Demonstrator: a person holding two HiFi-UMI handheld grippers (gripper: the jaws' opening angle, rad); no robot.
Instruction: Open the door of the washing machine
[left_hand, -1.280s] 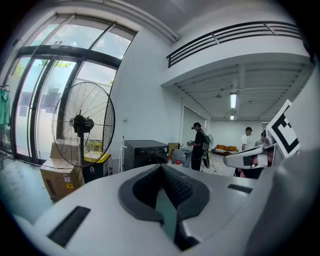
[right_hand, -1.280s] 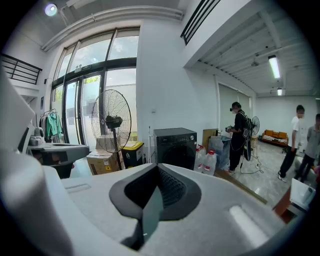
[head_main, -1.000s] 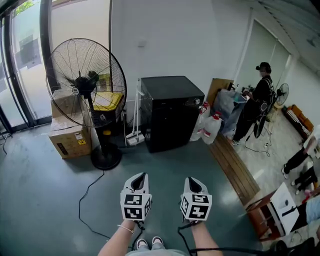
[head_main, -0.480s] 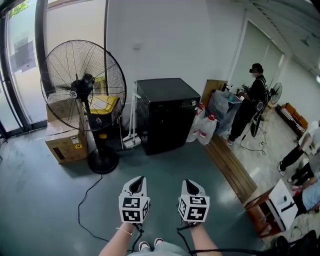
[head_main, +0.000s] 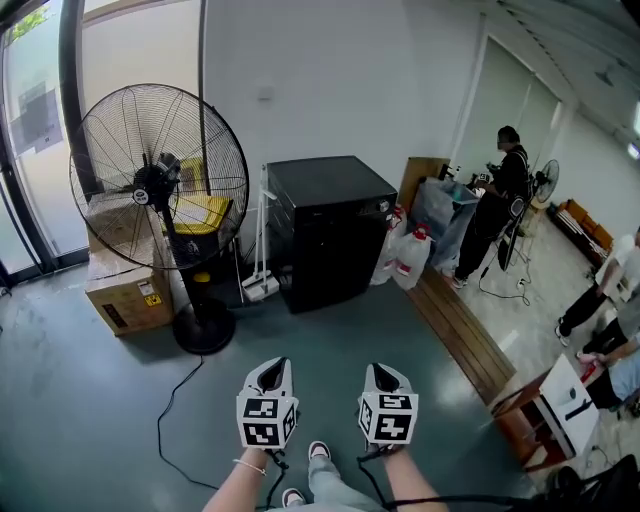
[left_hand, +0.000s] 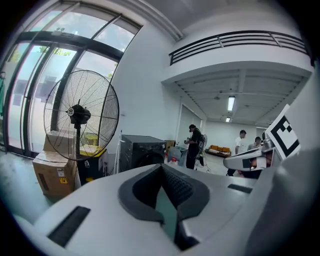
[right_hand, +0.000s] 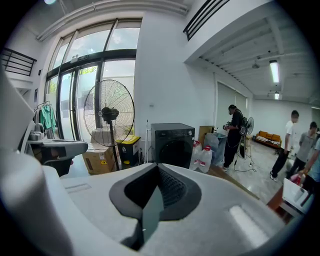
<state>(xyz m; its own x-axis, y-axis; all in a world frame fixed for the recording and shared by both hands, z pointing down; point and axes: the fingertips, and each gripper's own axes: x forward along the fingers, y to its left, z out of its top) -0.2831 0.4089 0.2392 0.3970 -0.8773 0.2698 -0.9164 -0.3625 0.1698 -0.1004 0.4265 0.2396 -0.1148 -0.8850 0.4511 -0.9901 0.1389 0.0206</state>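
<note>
The washing machine (head_main: 330, 232) is a black box against the white wall, a few steps ahead, its round door closed. It also shows in the left gripper view as the washing machine (left_hand: 143, 152) and in the right gripper view as the washing machine (right_hand: 173, 142), dark front facing me. My left gripper (head_main: 277, 366) and right gripper (head_main: 381, 371) are side by side low in the head view, both pointing toward the machine and far from it. Both are shut with nothing between them, left gripper (left_hand: 162, 168) and right gripper (right_hand: 157, 168).
A tall pedestal fan (head_main: 156, 182) stands left of the machine, its cable (head_main: 168, 412) trailing over the floor. A cardboard box (head_main: 119, 296) sits behind it. A mop (head_main: 262, 246) leans at the machine's left; water jugs (head_main: 410, 254) and a person (head_main: 491, 204) are to its right.
I have stepped forward a little: the machine and fan shift slightly in view, and a shoe now shows between the grippers. Both grippers stay shut and side by side.
</note>
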